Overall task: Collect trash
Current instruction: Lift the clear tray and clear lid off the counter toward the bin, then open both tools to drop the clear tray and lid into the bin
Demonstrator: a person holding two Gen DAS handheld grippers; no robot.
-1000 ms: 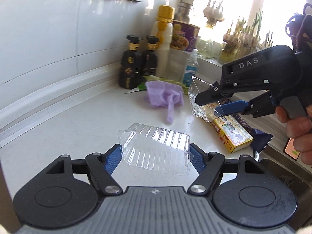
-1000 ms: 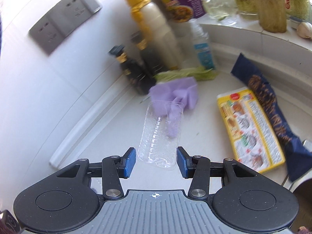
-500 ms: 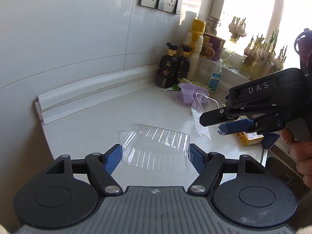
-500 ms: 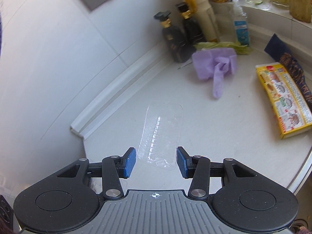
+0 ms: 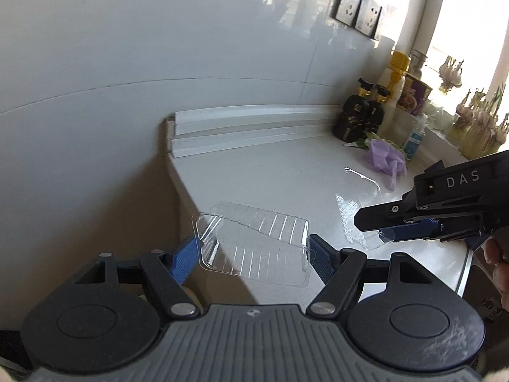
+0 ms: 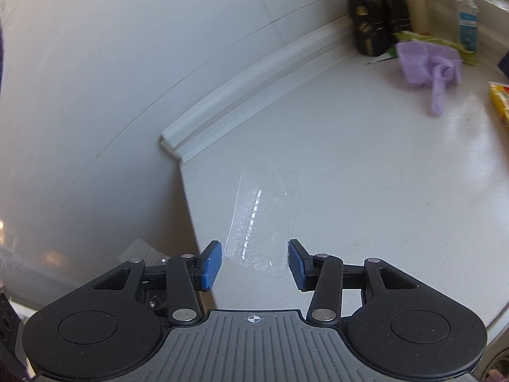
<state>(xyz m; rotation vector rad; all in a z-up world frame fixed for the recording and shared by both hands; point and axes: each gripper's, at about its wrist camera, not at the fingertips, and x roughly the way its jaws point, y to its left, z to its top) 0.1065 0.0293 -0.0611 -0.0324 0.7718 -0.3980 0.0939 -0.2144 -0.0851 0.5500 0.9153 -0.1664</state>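
Left gripper (image 5: 254, 254): blue pads clamped on the two short ends of a ribbed clear plastic tray (image 5: 254, 245), which is carried clear of the white countertop (image 5: 286, 172), over its left edge where the surface ends against the wall.

Right gripper (image 6: 253, 262): jaws part-way closed on the near end of a second, flatter clear plastic tray (image 6: 264, 219). The right pad meets the tray's edge; whether the left pad touches is hard to tell. In the left wrist view this same gripper (image 5: 378, 229) enters from the right, a person's hand (image 5: 501, 264) behind it, and the tray (image 5: 356, 203) stands tilted up from its fingers above the countertop's front portion.

Countertop, far right corner by the window: two dark bottles (image 5: 362, 114) with gold collars standing side by side against the wall; a white bottle with a yellow cap (image 5: 394, 86) just behind them; a small clear bottle with a blue label (image 5: 415, 137) near it.

In front of the bottles: a crumpled purple glove (image 5: 386, 159) lying on the surface, one finger trailing toward the front edge.

Right edge, right wrist view: part of a yellow box (image 6: 501, 102).

Wall above: two sockets (image 5: 358, 12).
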